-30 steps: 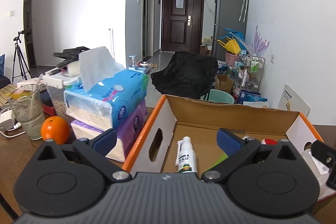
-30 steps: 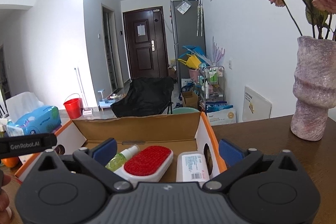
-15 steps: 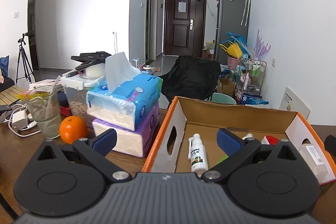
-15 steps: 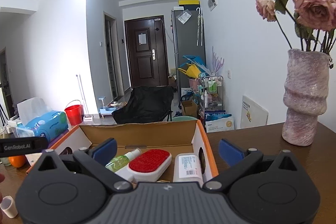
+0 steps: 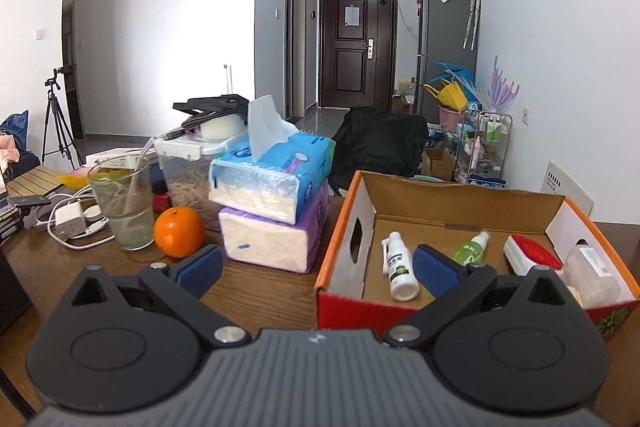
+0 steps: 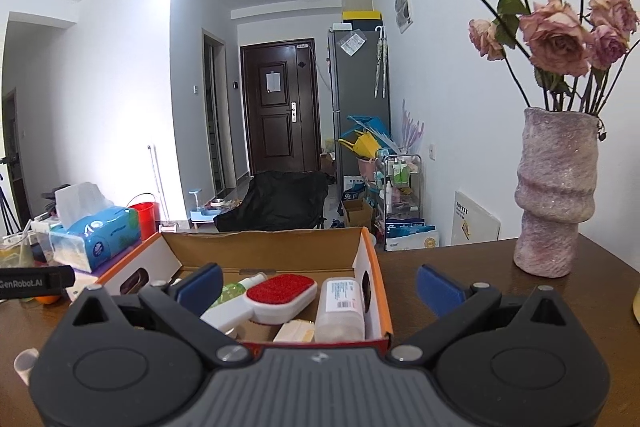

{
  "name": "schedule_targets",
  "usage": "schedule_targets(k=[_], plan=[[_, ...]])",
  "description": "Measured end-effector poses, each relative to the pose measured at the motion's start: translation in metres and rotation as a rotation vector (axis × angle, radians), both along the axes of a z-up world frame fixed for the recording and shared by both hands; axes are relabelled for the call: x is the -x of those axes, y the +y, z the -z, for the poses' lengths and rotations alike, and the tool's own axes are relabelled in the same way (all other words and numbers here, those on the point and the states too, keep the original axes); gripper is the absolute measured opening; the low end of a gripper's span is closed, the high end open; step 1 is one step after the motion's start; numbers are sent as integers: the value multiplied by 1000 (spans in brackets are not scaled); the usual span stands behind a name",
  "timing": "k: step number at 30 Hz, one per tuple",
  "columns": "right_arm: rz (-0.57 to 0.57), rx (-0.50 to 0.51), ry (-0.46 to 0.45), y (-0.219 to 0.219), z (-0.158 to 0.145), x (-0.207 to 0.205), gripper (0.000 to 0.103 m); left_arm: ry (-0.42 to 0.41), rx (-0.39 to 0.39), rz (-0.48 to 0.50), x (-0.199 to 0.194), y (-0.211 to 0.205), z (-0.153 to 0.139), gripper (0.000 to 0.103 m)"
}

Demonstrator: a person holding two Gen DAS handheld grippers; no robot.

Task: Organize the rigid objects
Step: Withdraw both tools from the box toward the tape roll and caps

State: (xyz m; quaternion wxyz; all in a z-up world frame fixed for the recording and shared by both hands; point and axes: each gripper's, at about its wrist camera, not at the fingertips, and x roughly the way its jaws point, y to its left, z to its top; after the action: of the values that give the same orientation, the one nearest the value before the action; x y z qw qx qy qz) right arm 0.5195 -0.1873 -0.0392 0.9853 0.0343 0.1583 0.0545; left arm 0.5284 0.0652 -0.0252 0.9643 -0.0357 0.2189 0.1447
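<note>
Left tongs (image 5: pixel 318 263) and right tongs (image 6: pixel 318 287) both gape wide, holding nothing, above the bench (image 5: pixel 260 291). Before them the box (image 5: pixel 464 195) holds a white bottle (image 5: pixel 400 265), green bottle (image 5: pixel 472 247), red brush (image 6: pixel 280 293) and clear bottle (image 6: pixel 340 309), all lying down

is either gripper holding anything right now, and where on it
Nothing is held. The left gripper and right gripper are both open, with no object between their pads.

Bottle label (image 6: pixel 340 297) print too small
</note>
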Motion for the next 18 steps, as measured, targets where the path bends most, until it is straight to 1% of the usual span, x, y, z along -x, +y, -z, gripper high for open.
schedule_targets(k=[7, 18], plan=[[-2, 28, -6, -2, 1, 28, 103, 18, -13, -7, 25, 3, 5, 103], [3, 78, 2, -15, 9, 72, 103, 34, -7, -18, 69, 15, 11, 103]])
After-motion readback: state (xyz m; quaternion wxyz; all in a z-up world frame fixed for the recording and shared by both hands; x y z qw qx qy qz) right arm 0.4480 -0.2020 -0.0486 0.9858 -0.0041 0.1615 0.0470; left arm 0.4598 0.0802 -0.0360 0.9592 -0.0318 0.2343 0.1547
